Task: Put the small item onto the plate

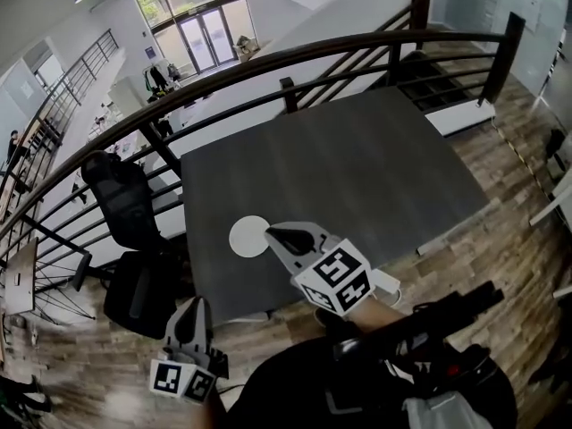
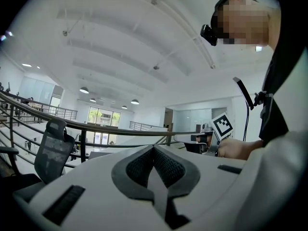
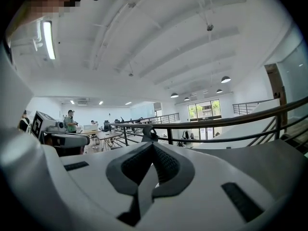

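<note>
A round white plate (image 1: 248, 238) lies near the front left edge of the dark grey table (image 1: 357, 164), and its top looks bare. No small item shows in any view. My right gripper (image 1: 272, 232) hangs over the table with its tip at the plate's right rim, tilted upward; in the right gripper view its jaws (image 3: 153, 146) meet with nothing between them. My left gripper (image 1: 191, 307) is held low, off the table's front left corner. It points up and is shut and empty in the left gripper view (image 2: 154, 147).
A dark metal railing (image 1: 357, 47) curves round the table's far side. Black office chairs (image 1: 125, 199) stand left of the table, over wood flooring. In the left gripper view the right gripper's marker cube (image 2: 223, 125) shows beside the person's hand.
</note>
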Available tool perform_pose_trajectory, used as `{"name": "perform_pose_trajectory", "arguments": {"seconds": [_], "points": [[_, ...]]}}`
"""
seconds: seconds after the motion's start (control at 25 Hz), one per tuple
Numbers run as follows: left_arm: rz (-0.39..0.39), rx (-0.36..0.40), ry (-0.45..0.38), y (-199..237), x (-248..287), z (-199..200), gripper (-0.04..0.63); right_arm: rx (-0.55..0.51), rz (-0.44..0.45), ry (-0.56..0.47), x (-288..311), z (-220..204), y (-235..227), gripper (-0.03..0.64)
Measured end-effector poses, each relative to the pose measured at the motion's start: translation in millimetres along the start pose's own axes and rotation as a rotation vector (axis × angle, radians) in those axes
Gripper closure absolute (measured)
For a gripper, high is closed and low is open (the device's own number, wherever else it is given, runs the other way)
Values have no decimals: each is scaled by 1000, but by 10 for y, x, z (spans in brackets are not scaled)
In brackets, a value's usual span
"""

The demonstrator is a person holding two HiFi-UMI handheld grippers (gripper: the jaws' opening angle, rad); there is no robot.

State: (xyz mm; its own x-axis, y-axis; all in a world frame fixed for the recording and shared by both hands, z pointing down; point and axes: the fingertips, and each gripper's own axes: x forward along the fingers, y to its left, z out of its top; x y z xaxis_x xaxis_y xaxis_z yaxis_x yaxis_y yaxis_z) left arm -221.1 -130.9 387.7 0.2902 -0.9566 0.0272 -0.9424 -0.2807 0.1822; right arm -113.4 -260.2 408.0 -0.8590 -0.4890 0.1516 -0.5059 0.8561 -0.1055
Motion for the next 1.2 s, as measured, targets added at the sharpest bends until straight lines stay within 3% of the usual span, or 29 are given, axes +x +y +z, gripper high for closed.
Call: {"name": "perform_pose_trajectory", "arguments": {"seconds": [0.24,0.4,0.64,1.2], "points": [[-29,-11,-2,-59,53,-43,591,-8,-36,-10,-136,21,-7,614],[-21,36,52,5,27,-158,591,-12,-46,0,-159,4,-3,615],[-53,-2,-19,-43,76,-17,591,0,-54,-15,-146,9,-12,615],[-46,-14,47,1,94,-123,591,7,-55,-25,-121,38,-112,615]]}}
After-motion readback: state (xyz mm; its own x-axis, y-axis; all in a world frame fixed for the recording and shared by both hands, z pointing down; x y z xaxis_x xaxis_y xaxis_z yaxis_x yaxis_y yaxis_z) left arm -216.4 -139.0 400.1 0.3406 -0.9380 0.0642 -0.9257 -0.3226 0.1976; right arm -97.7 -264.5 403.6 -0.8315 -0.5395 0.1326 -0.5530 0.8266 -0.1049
